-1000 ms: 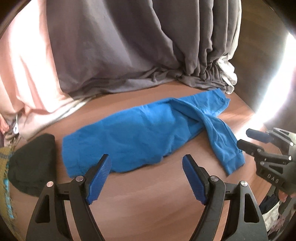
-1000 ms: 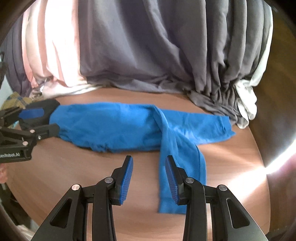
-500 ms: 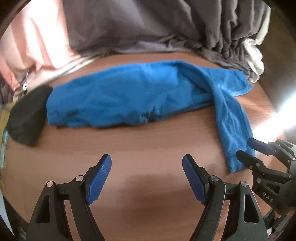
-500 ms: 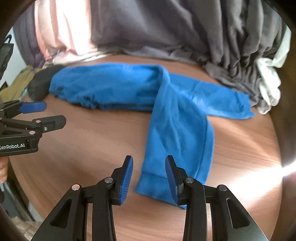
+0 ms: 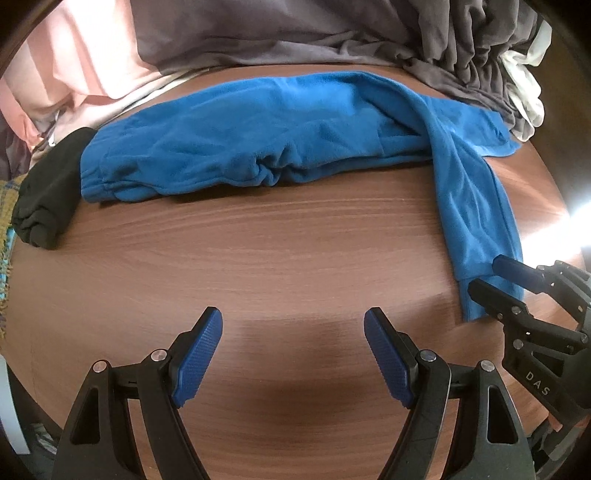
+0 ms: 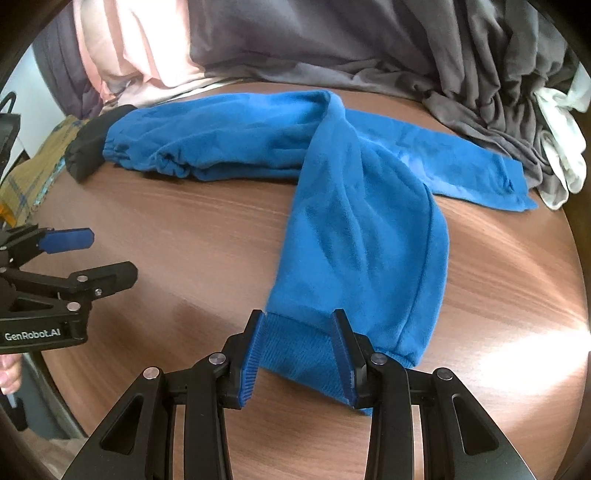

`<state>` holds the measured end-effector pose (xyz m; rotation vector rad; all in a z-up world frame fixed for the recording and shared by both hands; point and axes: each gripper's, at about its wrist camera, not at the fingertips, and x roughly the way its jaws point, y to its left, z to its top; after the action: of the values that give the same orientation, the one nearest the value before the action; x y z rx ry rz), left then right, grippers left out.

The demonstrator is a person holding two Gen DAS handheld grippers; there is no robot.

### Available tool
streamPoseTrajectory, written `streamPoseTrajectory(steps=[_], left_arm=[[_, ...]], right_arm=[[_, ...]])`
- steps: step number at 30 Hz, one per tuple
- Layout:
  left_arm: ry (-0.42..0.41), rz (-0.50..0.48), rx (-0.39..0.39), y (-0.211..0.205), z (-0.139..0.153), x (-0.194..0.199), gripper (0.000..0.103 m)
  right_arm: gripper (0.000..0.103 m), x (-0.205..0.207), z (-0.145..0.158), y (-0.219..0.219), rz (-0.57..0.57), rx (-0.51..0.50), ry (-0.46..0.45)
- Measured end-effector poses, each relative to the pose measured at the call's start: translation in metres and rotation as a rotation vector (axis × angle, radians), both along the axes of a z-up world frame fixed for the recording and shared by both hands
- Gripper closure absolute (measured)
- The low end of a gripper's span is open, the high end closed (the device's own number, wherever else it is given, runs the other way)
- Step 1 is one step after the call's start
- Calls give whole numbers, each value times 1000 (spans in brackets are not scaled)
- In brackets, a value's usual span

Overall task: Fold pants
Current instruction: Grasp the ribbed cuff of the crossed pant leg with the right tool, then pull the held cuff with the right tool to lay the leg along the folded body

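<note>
The blue pants [image 5: 280, 144] lie spread across the far half of the brown table [image 5: 258, 258], one leg stretched along the gray curtain [image 5: 295, 33] and the other crossed over it, running toward the near edge. Since a second ago both grippers have come down closer to the table, so the pants now fill more of each view. The right gripper [image 6: 299, 354] has reached the near leg's ribbed cuff [image 6: 295, 350]: the cuff now sits between its jaws, which stand partly apart on either side of it, where earlier they hung over the table short of the cuff; whether the pads actually press the cloth cannot be told. The left gripper [image 5: 293, 354] hovers over bare table on the near side of the pants, jaws spread wide with nothing between them. A black cloth [image 5: 48, 192] lies just beside the pants' waist end.
</note>
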<state>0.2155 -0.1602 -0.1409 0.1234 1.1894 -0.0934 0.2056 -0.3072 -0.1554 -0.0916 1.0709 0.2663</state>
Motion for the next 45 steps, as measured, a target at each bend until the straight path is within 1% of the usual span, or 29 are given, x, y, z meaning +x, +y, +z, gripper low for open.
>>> streamPoseTrajectory(steps=[6, 9, 14, 17, 25, 27, 28, 30, 31, 32, 34, 36, 39, 41, 45], left_arm=[[7, 1, -1, 0, -3, -1, 24], [4, 4, 2, 0, -2, -1, 24], [-2, 11, 9, 5, -1, -1, 24], [0, 17, 11, 5, -2, -1, 24], [8, 15, 6, 6, -5, -2, 24], [5, 15, 3, 7, -5, -3, 24], [4, 15, 0, 8, -5, -3, 24], [4, 15, -7, 8, -6, -4, 24], [4, 13, -9, 8, -6, -4, 24], [2, 11, -11, 8, -5, -5, 24], [-4, 8, -15, 7, -4, -6, 24], [-13, 7, -17, 7, -2, -7, 24], [-27, 8, -30, 7, 3, -7, 24], [-51, 13, -38, 6, 10, -6, 24], [-114, 5, -47, -1, 28, 0, 24]], right_arm=[[67, -3, 0, 8, 35, -45, -2], [67, -6, 1, 13, 55, -47, 0], [66, -7, -8, 17, 65, -61, 18], [64, -9, -9, 19, 68, -74, 9], [65, -11, -10, 25, 79, -116, -16], [66, -11, -10, 25, 75, -119, -20], [70, -11, -9, 24, 70, -119, -23], [78, -10, -9, 21, 58, -106, -25], [85, -8, -8, 18, 46, -100, -26], [90, -7, -8, 15, 42, -80, -22], [90, -3, -6, 6, 20, -11, 0], [91, -3, -4, 3, 11, 13, 0], [91, -6, 5, 3, 15, 11, -26], [91, -7, 15, 1, 12, 10, -45], [91, -5, 45, -13, -29, 5, -117]])
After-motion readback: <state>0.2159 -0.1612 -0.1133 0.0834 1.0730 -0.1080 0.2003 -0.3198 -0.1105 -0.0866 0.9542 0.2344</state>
